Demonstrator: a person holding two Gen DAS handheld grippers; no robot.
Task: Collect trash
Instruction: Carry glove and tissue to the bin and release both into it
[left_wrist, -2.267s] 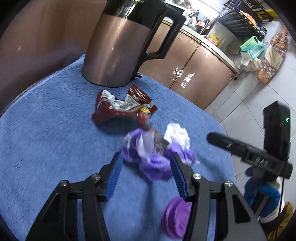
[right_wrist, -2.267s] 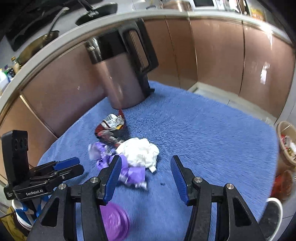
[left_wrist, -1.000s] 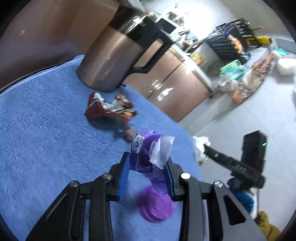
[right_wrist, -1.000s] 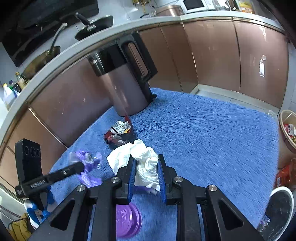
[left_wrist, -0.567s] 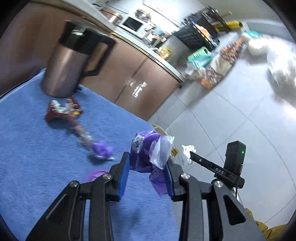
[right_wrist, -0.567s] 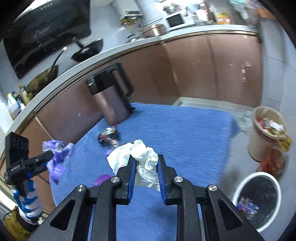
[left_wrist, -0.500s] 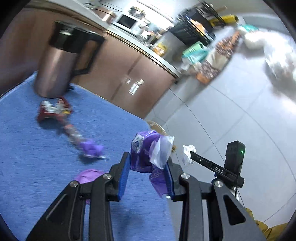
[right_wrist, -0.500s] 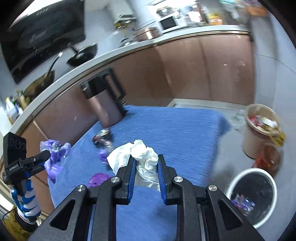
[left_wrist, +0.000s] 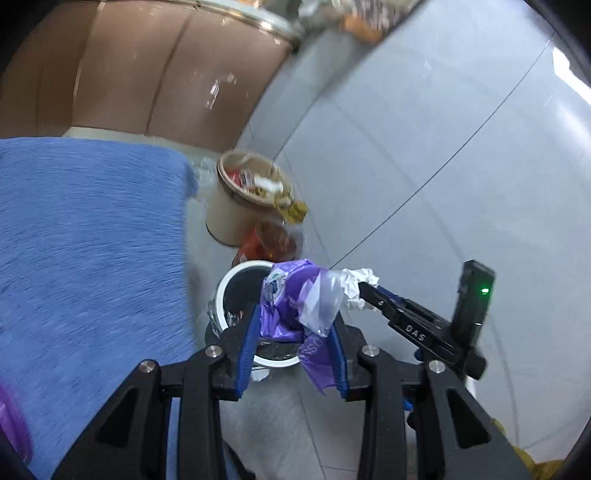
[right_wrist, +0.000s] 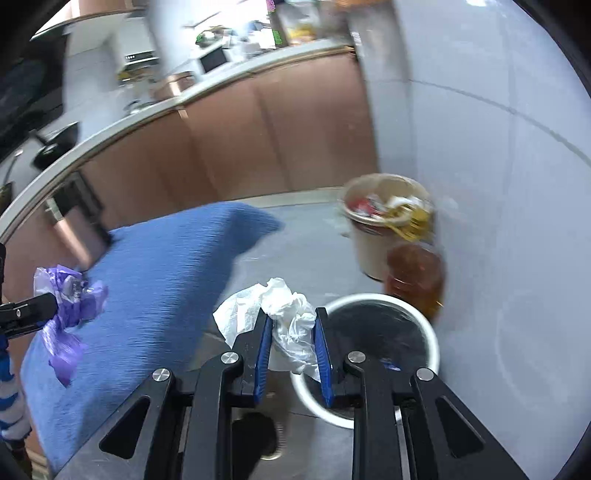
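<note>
My left gripper (left_wrist: 295, 325) is shut on a crumpled purple plastic wrapper (left_wrist: 291, 306), held over the floor just above a white-rimmed trash bin (left_wrist: 240, 291) with a dark inside. My right gripper (right_wrist: 291, 332) is shut on a crumpled white tissue (right_wrist: 284, 321), and the same trash bin (right_wrist: 384, 350) lies just right of its fingers. In the left wrist view the right gripper (left_wrist: 360, 286) reaches in from the right with the white tissue (left_wrist: 356, 286) at its tip. In the right wrist view the left gripper (right_wrist: 55, 306) shows at the left edge with the purple wrapper (right_wrist: 70, 302).
The blue-towelled table (left_wrist: 92, 258) fills the left, its edge beside the bin. A beige bucket (left_wrist: 240, 206) full of rubbish and an amber plastic container (left_wrist: 269, 243) stand behind the bin. Brown cabinets (right_wrist: 258, 140) line the back. Grey tiled floor (left_wrist: 443, 147) spreads right. A shoe (right_wrist: 258, 435) shows below.
Both grippers have swung away from the table top to the floor side, each keeping its load. The kettle and red wrapper have left view; the white-rimmed bin now sits right under the fingers.
</note>
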